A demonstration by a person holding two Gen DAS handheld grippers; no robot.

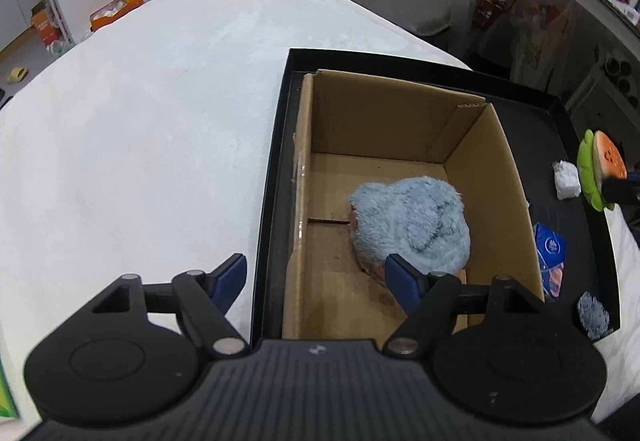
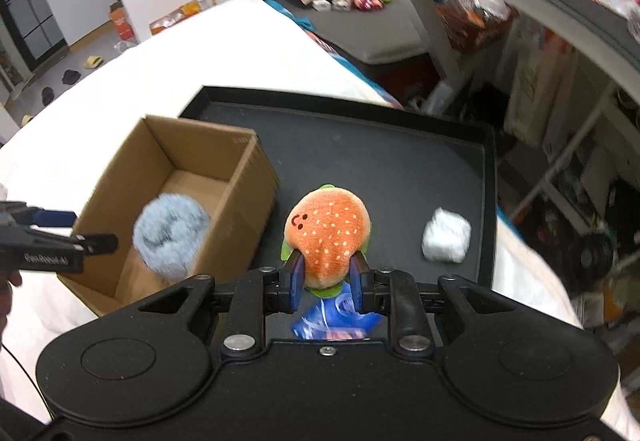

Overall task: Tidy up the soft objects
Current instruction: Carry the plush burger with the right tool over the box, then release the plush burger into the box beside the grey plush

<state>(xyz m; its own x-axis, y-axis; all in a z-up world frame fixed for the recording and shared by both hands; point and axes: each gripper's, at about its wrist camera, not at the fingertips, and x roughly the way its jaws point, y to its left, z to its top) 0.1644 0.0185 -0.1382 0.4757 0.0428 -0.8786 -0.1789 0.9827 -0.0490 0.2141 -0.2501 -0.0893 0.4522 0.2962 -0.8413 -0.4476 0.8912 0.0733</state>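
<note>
A fluffy light-blue plush (image 1: 408, 225) lies inside the open cardboard box (image 1: 380, 121), which stands on the left part of a black tray (image 1: 280, 161). My left gripper (image 1: 316, 275) hangs open above the box's near left wall. One finger is over the white cloth, and the other is inside the box beside the plush. My right gripper (image 2: 326, 267) is shut on an orange burger plush (image 2: 326, 229) with a green rim. It holds the toy above the tray (image 2: 380, 161), right of the box (image 2: 248, 181). The left wrist view shows this burger (image 1: 602, 169) at the far right edge.
On the tray lie a white crumpled wad (image 2: 446, 235), a blue packet (image 2: 332, 321) under the burger, and a small blue fluffy piece (image 1: 594, 315). White cloth (image 1: 140, 141) covers the surface to the left. Shelves and a cluttered floor surround it.
</note>
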